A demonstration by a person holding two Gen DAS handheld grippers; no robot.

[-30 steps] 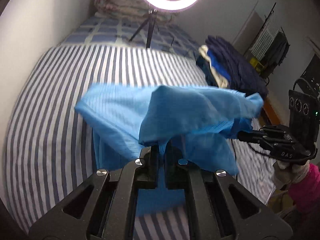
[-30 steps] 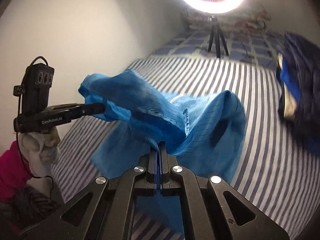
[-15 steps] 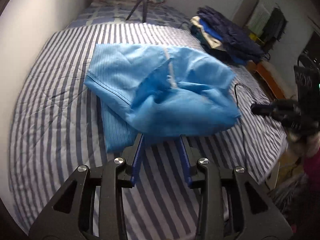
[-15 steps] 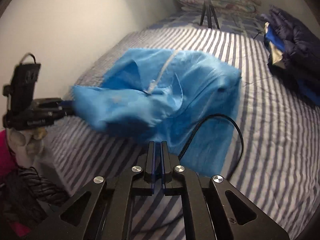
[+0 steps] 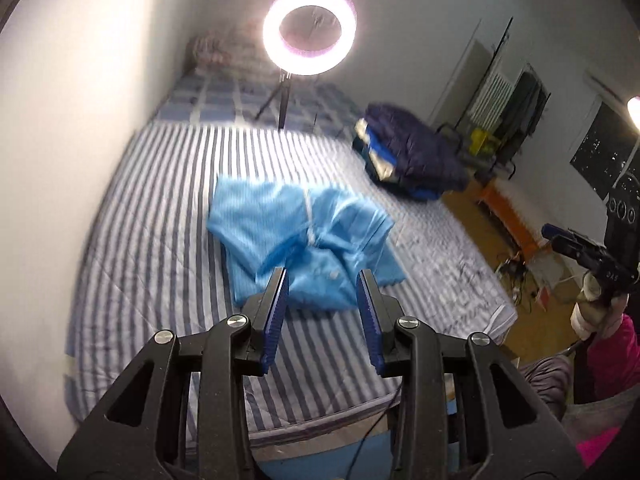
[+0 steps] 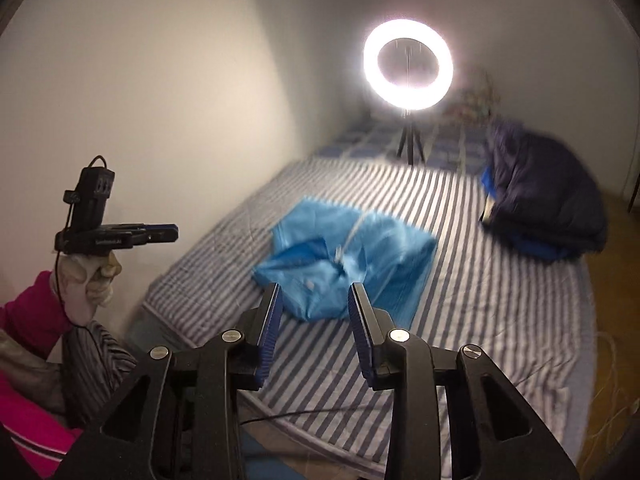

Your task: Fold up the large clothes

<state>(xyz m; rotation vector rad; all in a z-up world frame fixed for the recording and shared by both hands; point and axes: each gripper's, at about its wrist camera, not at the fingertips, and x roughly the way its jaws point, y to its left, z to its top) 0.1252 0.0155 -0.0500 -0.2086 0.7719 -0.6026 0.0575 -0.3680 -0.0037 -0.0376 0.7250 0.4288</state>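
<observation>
While blue garment point(image 5: 304, 248) lies on bed, both claws hover apart, empty.

striped bed point(image 5: 160, 216), blue garment point(image 5: 300, 248), dark clothes pile point(image 5: 416, 160)

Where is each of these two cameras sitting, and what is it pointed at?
Left wrist view: rides the left gripper, looking down along its open fingers at the blue garment on the striped bed; the right gripper shows at right.
Right wrist view: rides the right gripper, fingers open, facing the same bed; the left gripper and a gloved hand show at left.
Shared: garment, bed, ring light, dark clothes pile.
</observation>
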